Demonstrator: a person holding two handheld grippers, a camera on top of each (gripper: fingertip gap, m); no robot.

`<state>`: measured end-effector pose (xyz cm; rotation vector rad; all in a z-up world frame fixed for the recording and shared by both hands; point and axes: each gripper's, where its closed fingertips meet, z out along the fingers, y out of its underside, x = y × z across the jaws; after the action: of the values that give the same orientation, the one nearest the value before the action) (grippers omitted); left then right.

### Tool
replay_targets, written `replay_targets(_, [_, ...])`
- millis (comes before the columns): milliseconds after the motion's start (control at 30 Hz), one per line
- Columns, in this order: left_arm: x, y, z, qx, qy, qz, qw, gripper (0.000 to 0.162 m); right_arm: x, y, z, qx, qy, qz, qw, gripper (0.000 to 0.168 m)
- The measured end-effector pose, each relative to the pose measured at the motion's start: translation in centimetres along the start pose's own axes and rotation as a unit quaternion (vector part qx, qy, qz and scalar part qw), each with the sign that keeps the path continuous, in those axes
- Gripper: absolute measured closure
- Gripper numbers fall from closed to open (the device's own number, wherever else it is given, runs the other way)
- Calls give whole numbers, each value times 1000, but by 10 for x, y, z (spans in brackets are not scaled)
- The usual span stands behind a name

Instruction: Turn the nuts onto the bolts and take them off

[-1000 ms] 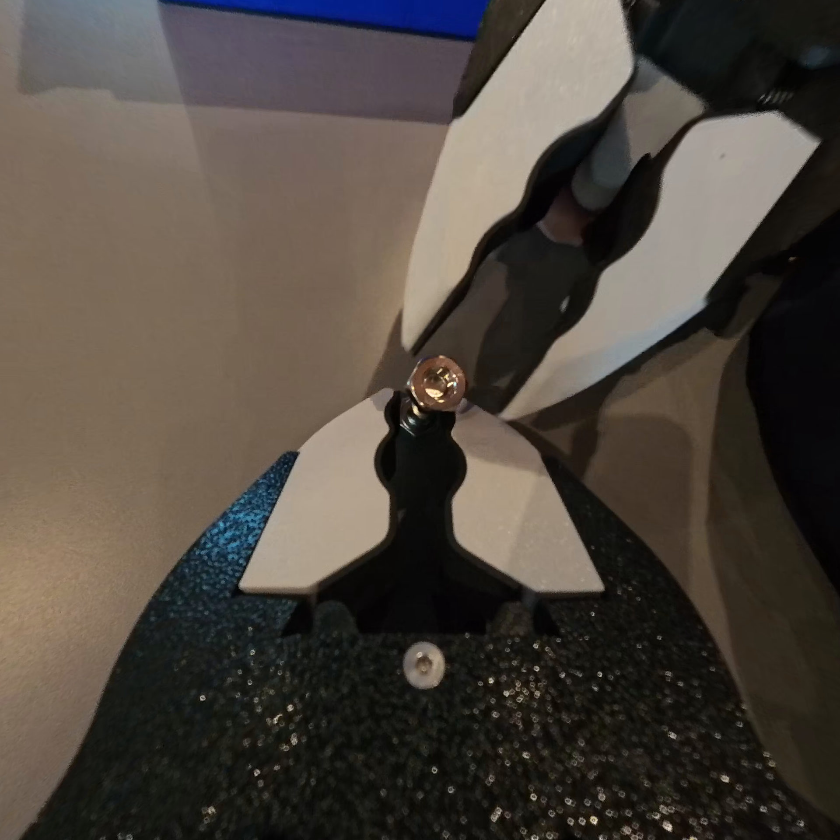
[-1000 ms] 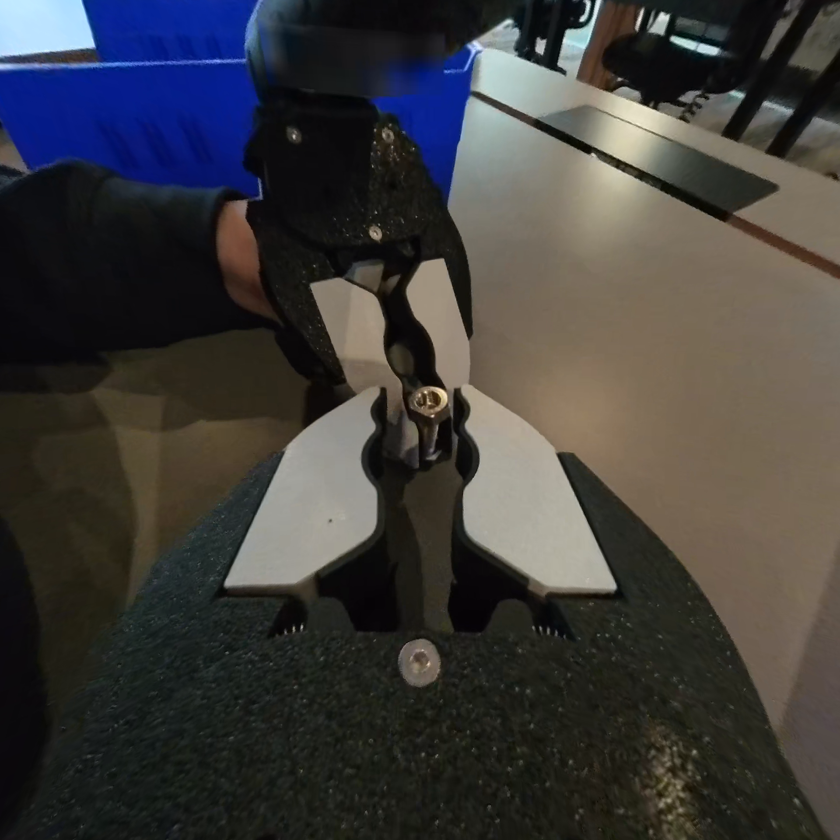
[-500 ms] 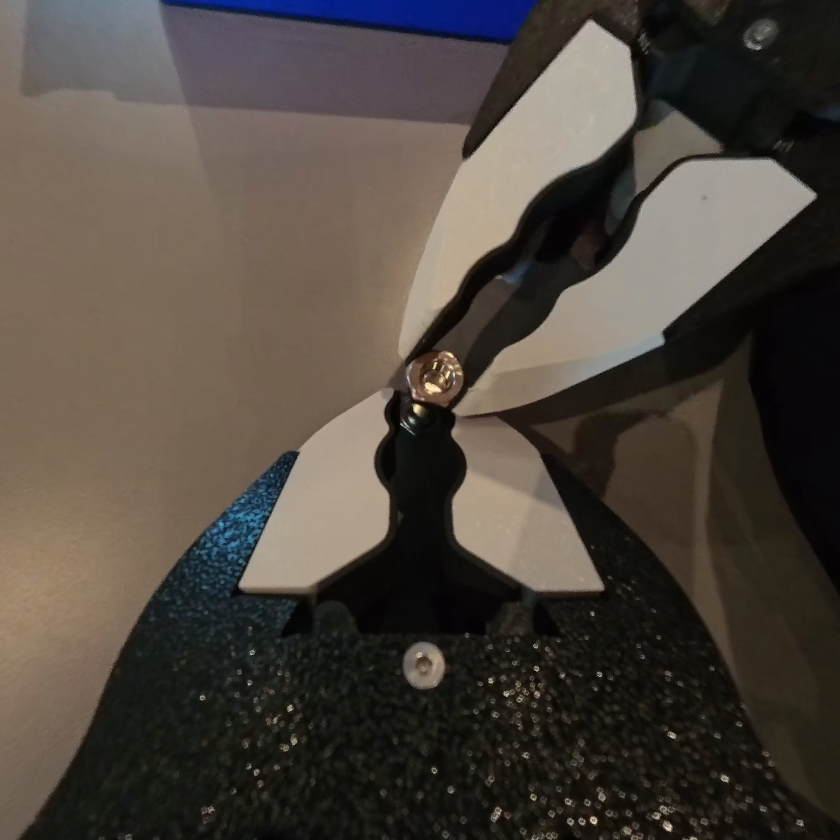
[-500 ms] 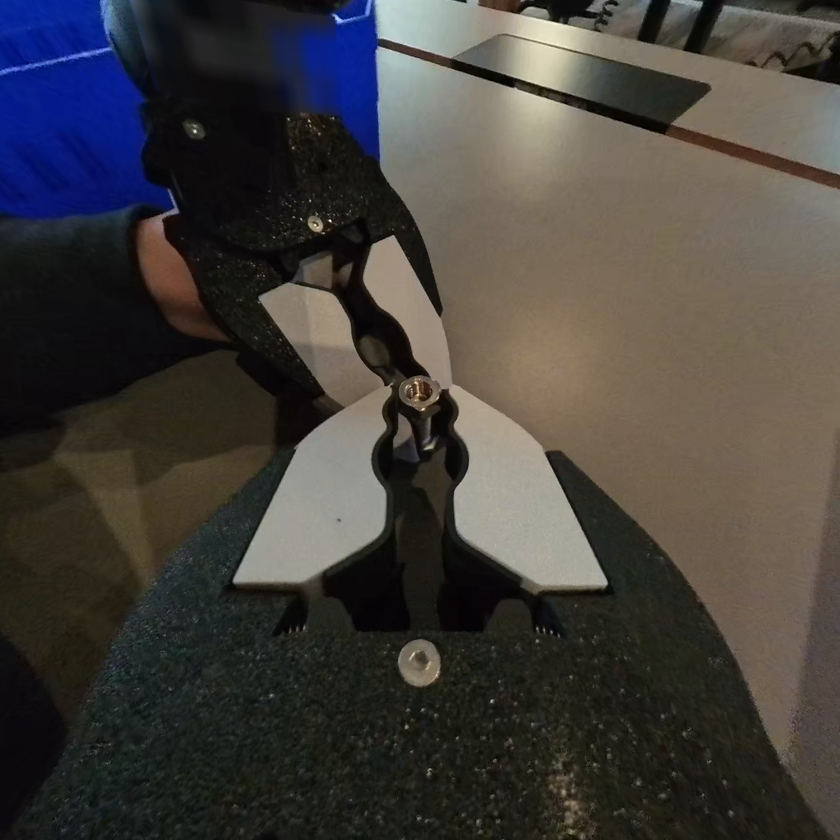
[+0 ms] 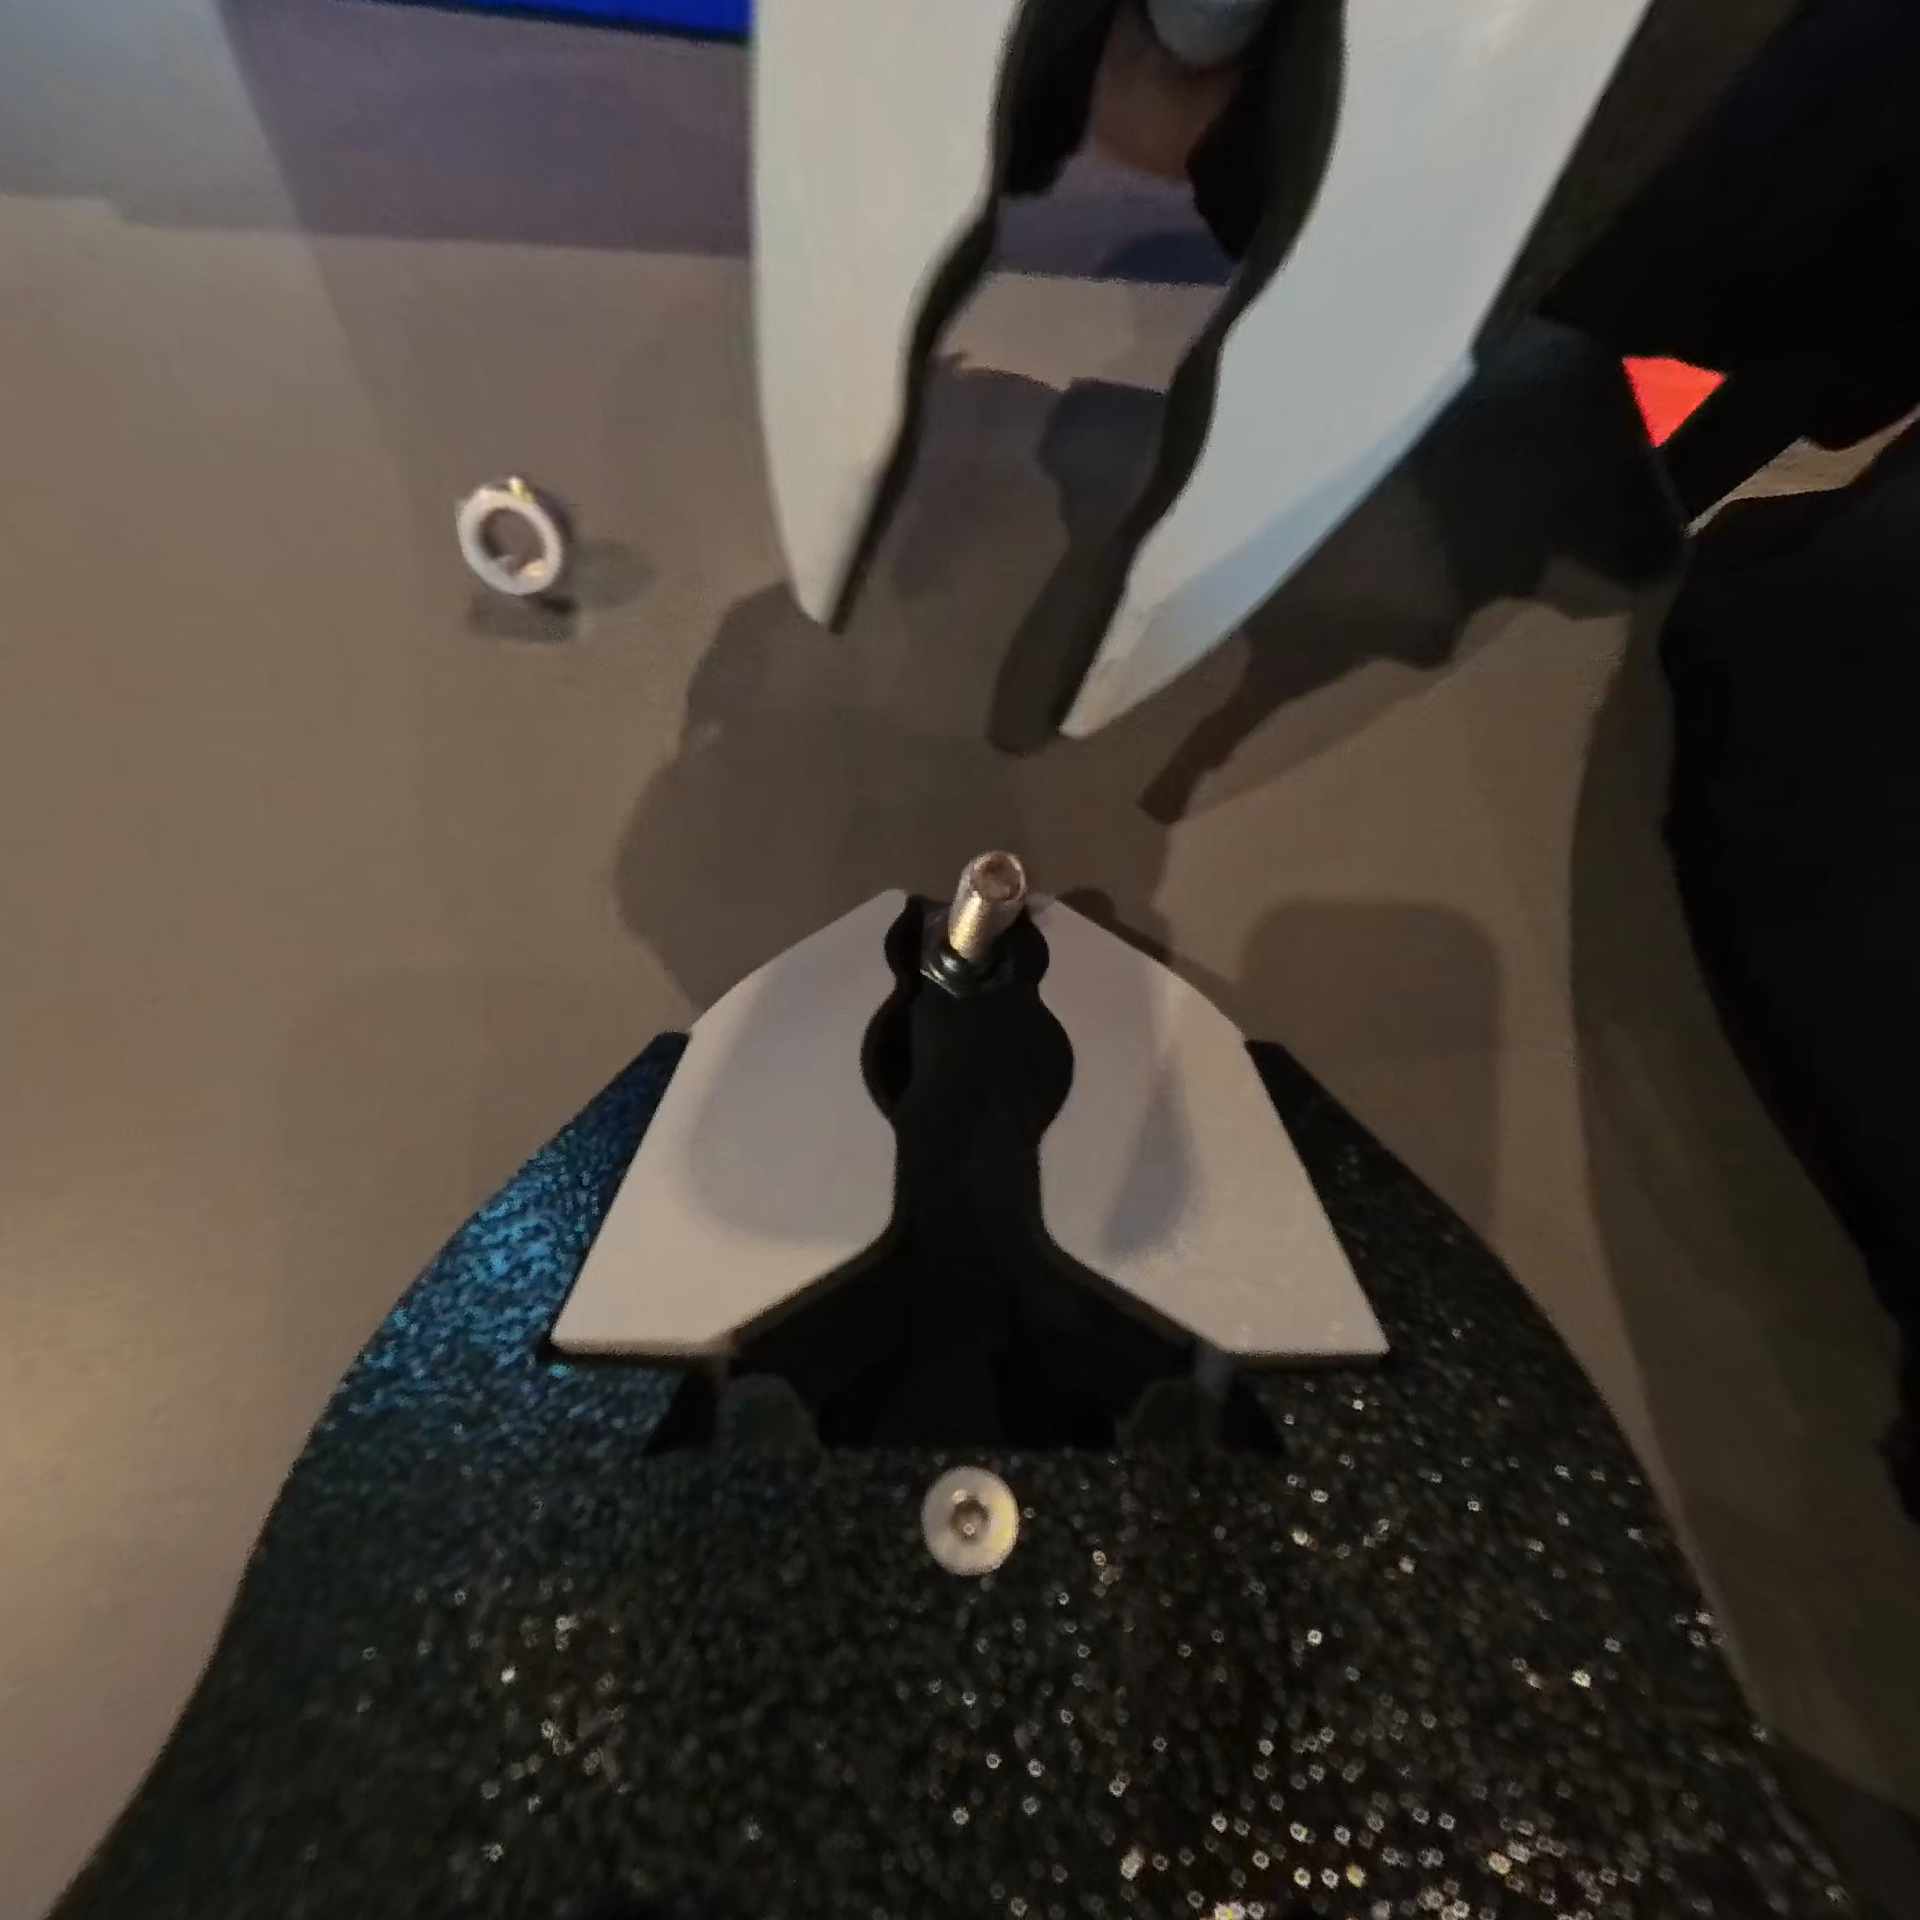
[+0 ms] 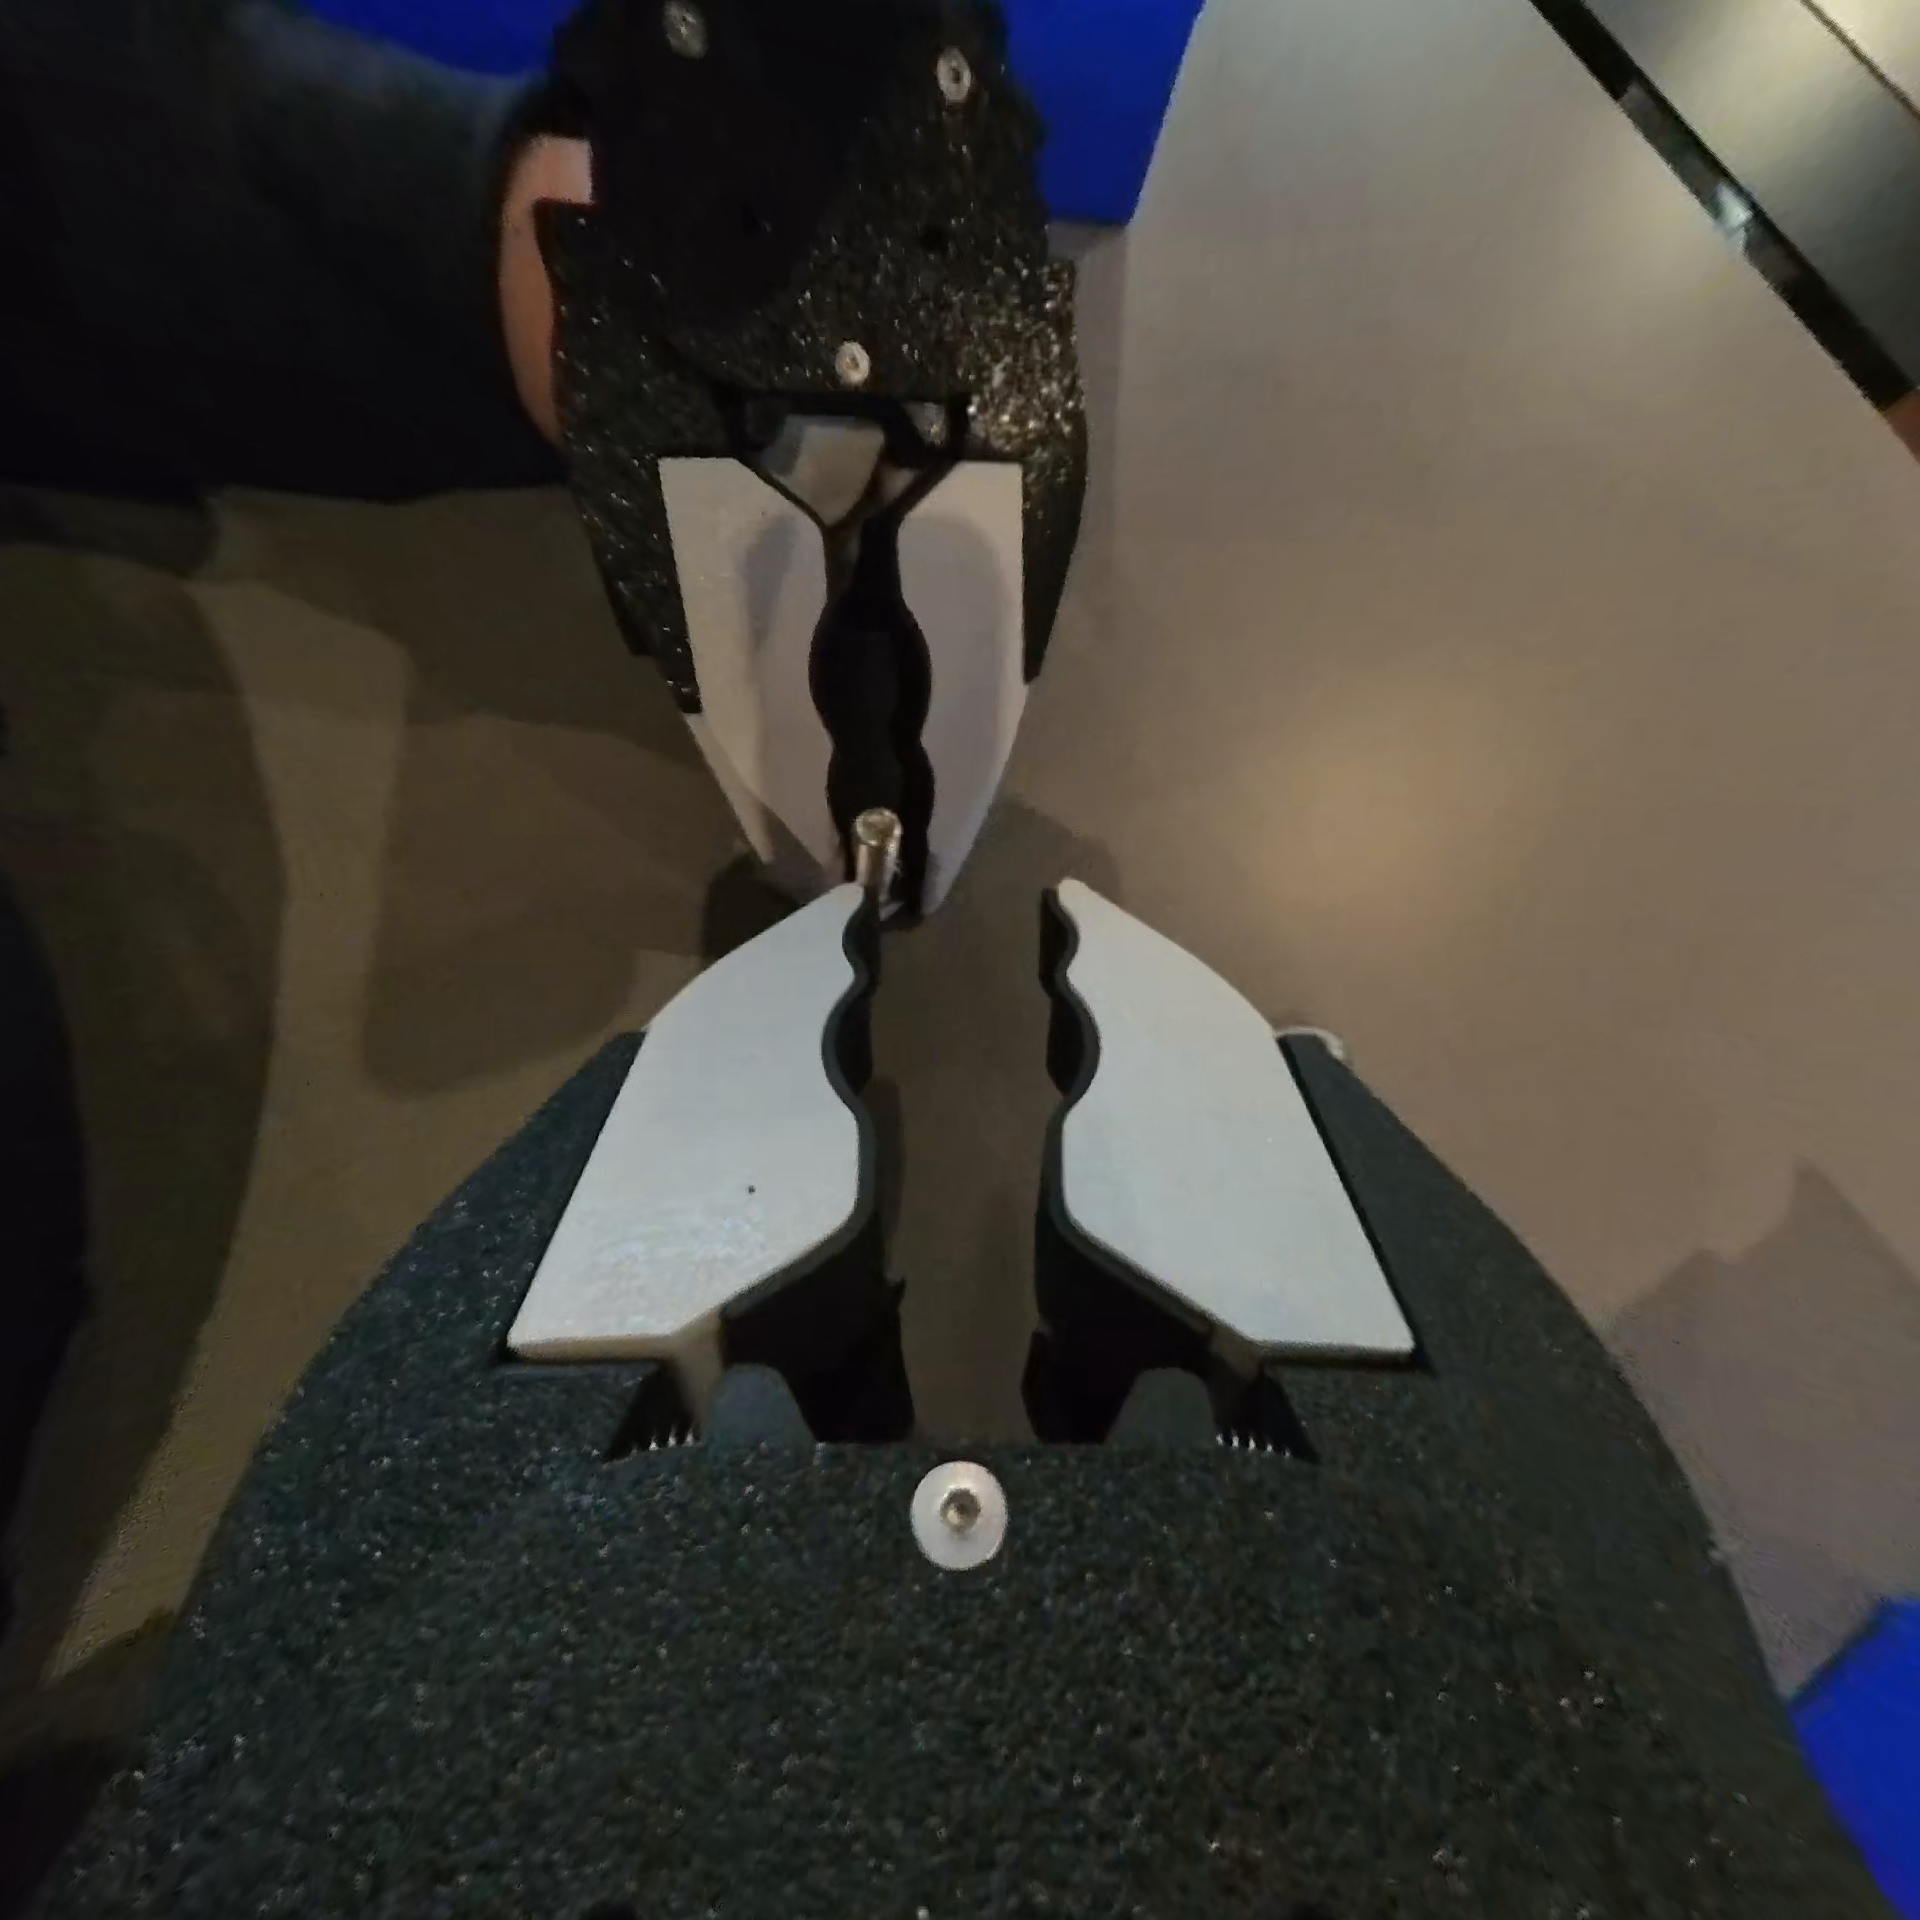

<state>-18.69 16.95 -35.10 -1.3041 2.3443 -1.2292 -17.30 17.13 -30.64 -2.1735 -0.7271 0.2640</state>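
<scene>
My left gripper (image 5: 982, 928) is shut on a silver bolt (image 5: 985, 912), whose bare threaded end points forward out of the tips. A silver nut (image 5: 512, 540) lies loose on the beige table (image 5: 260, 935), to the left beyond the bolt. My right gripper (image 6: 954, 899) is open and empty. In the left wrist view it (image 5: 956, 675) hangs just beyond the bolt tip without touching it. The right wrist view shows the left gripper (image 6: 883, 891) facing mine, with the bolt (image 6: 876, 836) next to my left fingertip (image 6: 831, 914). The nut does not show in that view.
A blue bin (image 6: 1091, 156) stands at the back of the table. A dark strip (image 6: 1766, 208) crosses the table at the far right. A person's dark sleeve (image 6: 260, 260) holds the left gripper. Another blue thing (image 6: 1860, 1704) sits at the lower right. The grippers' ends are close to 5 centimetres from one another.
The nut was on the bolt's end between the right gripper's tips. Now the right gripper has opened and drawn back, the bolt is bare and the nut lies on the table.
</scene>
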Motion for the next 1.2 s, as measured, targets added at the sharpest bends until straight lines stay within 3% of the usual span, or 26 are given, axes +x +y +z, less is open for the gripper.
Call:
replay_targets(300, [0,1,1,-1,-16,11,1000,145,-18,-1,24,-17,-24,-3,1000,149])
replay_targets(367, [1,0,1,1,-18,17,1000,142,-16,-3,26,-12,-22,-1,1000,158])
replay_targets(500, [0,-1,-1,11,-26,10,1000,119,-7,-3,24,2,1,-8,1000,159])
replay_targets(700, [-7,-6,-6,34,-61,11,997,81,2,-24,1,165,-15,12,986,159])
replay_targets(967, [-8,-28,-32,144,-127,62,980,109,-6,-27,-3,217,-48,0,975,159])
replay_targets(1200, [-11,-23,-24,108,-144,76,981,114,-8,-25,-2,229,-62,7,971,159])
